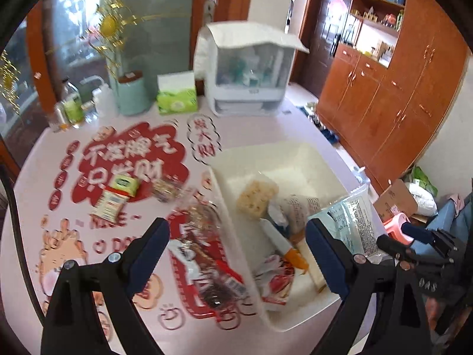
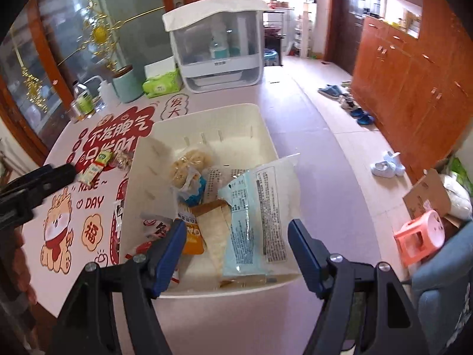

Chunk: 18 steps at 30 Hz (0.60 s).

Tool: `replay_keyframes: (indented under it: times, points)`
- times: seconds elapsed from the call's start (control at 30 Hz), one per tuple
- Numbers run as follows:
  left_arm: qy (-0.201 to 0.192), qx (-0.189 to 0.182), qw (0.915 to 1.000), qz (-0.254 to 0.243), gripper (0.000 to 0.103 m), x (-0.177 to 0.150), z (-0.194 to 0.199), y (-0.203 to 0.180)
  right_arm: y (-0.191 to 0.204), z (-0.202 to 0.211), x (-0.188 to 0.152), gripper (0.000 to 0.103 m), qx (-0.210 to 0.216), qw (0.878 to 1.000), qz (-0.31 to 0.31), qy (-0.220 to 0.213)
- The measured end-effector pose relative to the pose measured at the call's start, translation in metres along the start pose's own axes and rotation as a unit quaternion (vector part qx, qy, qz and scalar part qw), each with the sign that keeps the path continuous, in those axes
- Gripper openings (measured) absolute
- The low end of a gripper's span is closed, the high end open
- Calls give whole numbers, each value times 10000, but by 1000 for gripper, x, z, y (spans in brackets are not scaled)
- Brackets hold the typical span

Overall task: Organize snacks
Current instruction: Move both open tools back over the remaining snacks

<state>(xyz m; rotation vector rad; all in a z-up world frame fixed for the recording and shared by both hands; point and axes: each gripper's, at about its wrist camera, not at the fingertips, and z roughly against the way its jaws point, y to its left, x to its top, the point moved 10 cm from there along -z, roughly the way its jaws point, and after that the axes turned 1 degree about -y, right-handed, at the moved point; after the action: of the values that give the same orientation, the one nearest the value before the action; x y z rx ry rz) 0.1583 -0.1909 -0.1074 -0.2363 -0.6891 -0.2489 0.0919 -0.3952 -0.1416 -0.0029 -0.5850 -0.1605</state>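
A white bin (image 2: 207, 109) stands on the pink printed table and holds several snack packets. A pale blue packet (image 2: 248, 222) lies at its near right, between the spread fingers of my right gripper (image 2: 238, 245), which is open and not pressing it. Round biscuits in a bag (image 2: 189, 165) and an orange packet (image 2: 193, 233) lie beside it. My left gripper (image 1: 236, 239) is open and empty over the bin's left wall (image 1: 233, 230). On the table left of the bin lie a red and white packet (image 1: 207, 266), a green packet (image 1: 125, 183) and a small cream packet (image 1: 109, 204).
A white lidded organiser (image 1: 248, 68), a green tissue pack (image 1: 177, 97), a mint canister (image 1: 130, 94) and bottles (image 1: 71, 106) line the table's far edge. Right of the table's edge are floor, shoes (image 2: 357, 115), a pink stool (image 2: 419, 236) and wooden cabinets (image 2: 414, 74).
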Motion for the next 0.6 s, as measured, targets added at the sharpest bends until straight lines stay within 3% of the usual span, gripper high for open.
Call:
replay_keyframes:
  times: [0.13, 0.33, 0.6]
  points:
    - [-183, 52, 9998, -96, 93, 1, 33, 26, 10, 17, 4, 71, -61, 9997, -78, -240]
    - [-92, 27, 9995, -317, 93, 10, 77, 78, 41, 52, 17, 71, -255, 9963, -299, -758]
    - [-629, 296, 9944, -797, 93, 65, 140, 172, 106, 85, 26, 71, -384, 9906, -506, -1214]
